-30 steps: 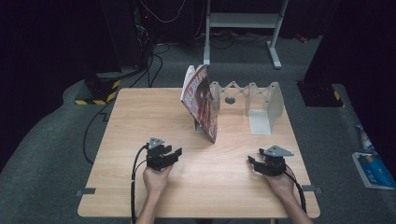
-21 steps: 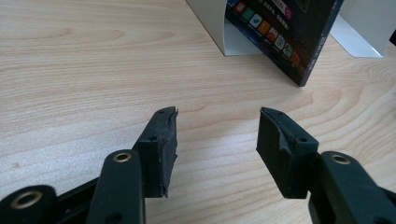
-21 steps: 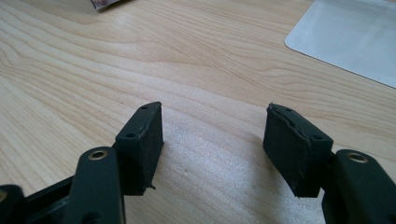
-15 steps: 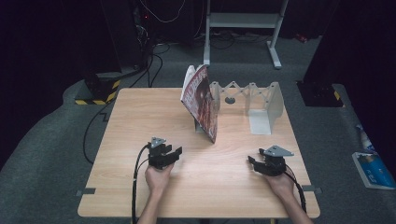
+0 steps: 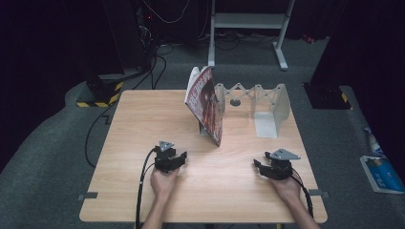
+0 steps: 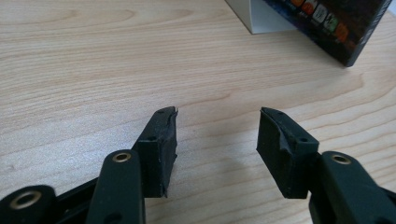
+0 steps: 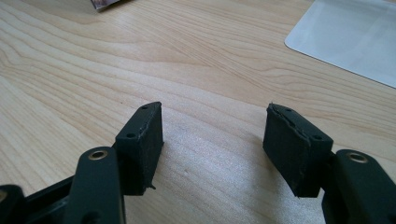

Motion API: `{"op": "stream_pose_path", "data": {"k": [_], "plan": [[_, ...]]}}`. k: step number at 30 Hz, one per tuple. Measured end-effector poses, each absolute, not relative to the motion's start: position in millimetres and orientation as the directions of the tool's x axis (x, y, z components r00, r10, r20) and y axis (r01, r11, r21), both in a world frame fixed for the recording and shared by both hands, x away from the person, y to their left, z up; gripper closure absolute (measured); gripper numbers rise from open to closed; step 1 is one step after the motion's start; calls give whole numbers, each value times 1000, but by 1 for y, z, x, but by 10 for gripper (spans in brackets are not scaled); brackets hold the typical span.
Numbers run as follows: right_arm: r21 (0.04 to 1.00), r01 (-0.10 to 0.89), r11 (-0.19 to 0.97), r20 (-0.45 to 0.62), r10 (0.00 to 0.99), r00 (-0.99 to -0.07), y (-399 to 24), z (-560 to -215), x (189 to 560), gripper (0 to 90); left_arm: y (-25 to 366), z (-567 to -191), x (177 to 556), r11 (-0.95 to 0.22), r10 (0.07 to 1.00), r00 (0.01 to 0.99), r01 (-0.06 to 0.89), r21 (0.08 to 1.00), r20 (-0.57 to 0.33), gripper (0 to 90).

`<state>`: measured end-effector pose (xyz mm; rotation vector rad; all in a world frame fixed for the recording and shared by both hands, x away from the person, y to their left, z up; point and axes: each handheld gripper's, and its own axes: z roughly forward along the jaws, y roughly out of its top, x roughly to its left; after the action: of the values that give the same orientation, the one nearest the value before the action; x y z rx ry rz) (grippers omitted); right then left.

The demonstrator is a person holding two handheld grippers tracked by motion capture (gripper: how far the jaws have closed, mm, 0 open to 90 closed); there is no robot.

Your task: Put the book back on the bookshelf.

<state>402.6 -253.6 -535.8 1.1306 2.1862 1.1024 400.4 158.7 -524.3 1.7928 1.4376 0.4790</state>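
Note:
A dark red book (image 5: 206,104) leans against the left end of a white folding book rack (image 5: 260,102) at the back middle of the wooden table (image 5: 129,124). In the left gripper view the book's lower corner (image 6: 336,28) shows at the top right, beside the rack's white foot (image 6: 254,16). My left gripper (image 5: 176,157) rests low over the table's front left, open, with bare wood between its fingers (image 6: 161,140). At the front right my right gripper (image 5: 259,166) is open too, nothing between its fingers (image 7: 142,135); the rack's white base plate (image 7: 350,35) lies ahead of it.
Beyond the table stand dark equipment, cables (image 5: 95,129) on grey carpet and a white metal frame (image 5: 248,24). A blue and white packet (image 5: 379,171) lies on the floor at the right. Open wood lies between the two grippers.

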Motion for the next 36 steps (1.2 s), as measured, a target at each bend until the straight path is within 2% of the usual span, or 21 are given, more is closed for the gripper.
{"op": "stream_pose_path", "data": {"k": [17,25,36], "plan": [[811,469,349,-24,821,-570,-254,-536,403,377,146,-531,398,-136,953,297,592,795,-59,454],[812,470,348,-24,823,-567,-254,-536,403,374,141,-534,397,-190,948,317,567,802,1,404],[811,474,344,-20,825,-565,-253,-536,403,370,141,-535,395,-192,946,323,560,806,1,383]]}}
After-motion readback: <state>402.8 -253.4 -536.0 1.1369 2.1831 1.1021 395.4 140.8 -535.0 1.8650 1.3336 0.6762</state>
